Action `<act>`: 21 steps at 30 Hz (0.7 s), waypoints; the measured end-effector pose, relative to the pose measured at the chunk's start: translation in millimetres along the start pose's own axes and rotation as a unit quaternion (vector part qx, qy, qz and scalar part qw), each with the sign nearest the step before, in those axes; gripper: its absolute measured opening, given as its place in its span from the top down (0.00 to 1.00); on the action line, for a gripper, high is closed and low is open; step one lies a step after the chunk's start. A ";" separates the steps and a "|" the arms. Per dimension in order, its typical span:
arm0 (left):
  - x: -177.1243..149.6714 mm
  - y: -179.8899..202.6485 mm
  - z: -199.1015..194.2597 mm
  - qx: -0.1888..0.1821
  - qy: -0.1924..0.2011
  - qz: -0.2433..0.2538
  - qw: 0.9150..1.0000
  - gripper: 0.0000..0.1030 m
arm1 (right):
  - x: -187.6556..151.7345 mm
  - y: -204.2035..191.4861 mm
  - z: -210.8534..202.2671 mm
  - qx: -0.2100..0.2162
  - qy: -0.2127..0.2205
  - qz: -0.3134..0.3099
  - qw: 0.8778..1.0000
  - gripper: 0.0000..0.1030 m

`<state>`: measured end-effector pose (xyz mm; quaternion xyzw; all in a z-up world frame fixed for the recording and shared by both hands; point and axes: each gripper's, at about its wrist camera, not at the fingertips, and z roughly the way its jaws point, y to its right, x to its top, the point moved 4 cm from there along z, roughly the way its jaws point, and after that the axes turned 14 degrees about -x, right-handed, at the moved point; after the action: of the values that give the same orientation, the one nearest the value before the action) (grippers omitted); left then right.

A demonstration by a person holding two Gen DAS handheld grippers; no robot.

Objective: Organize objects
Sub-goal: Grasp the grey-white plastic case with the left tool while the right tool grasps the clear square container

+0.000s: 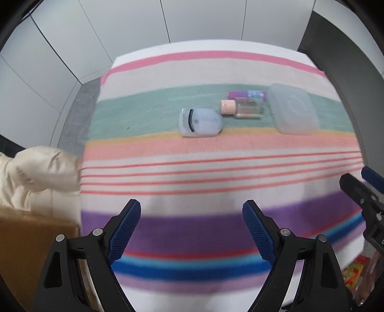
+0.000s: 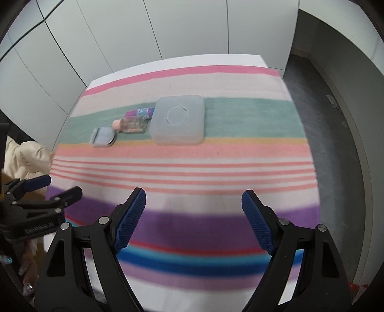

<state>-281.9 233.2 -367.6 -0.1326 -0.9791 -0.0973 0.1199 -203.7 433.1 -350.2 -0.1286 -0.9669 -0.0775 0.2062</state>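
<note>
Translucent square box (image 2: 178, 120), striped woven cloth (image 2: 182, 165)

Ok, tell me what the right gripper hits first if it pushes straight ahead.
Probably the translucent square plastic box, roughly in line with the open right gripper; only striped cloth lies before it. Depth is unclear.

Home bedroom: striped bedspread (image 1: 216, 168), wardrobe doors (image 1: 124, 21).

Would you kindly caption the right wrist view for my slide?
Open right hand-held gripper facing a translucent square plastic box, clear pink-capped bottle and pale blue eyelash curler on striped cloth.
</note>
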 end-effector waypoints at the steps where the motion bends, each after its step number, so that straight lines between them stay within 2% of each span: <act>1: 4.7 -4.3 11.3 -0.001 -0.003 -0.005 1.000 0.15 | 6.5 -4.1 10.7 0.000 -0.001 -0.001 1.000 0.18; 4: 19.5 -18.7 33.9 -0.008 0.000 -0.032 0.999 0.15 | 21.8 -13.2 35.3 0.006 0.002 0.006 1.000 0.18; 7: 31.2 -32.9 47.9 -0.037 0.005 -0.068 0.997 0.14 | 34.1 -24.4 54.0 0.007 0.010 0.009 1.000 0.18; 9: 39.1 -36.4 48.2 -0.028 0.024 -0.066 0.997 0.12 | 42.6 -33.5 64.3 0.009 0.012 0.009 1.000 0.18; 12: 48.4 -36.5 51.1 -0.024 0.031 -0.059 0.997 0.12 | 51.8 -43.9 74.2 0.009 0.015 0.013 1.000 0.18; 15: 55.3 -36.5 54.8 -0.029 0.038 -0.066 0.997 0.11 | 58.9 -53.8 84.6 -0.010 0.021 0.002 1.000 0.17; 18: 63.0 -33.1 58.4 -0.015 0.049 -0.071 0.996 0.11 | 62.9 -59.5 87.5 -0.027 0.037 -0.012 0.999 0.18; 21: 68.7 -26.4 60.4 -0.023 0.053 -0.073 0.996 0.11 | 63.2 -57.8 88.6 -0.029 0.039 -0.008 0.999 0.19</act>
<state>-366.3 237.9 -411.5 -0.0578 -0.9759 -0.1349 0.1615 -309.3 409.6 -409.3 -0.1236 -0.9564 -0.1125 0.2397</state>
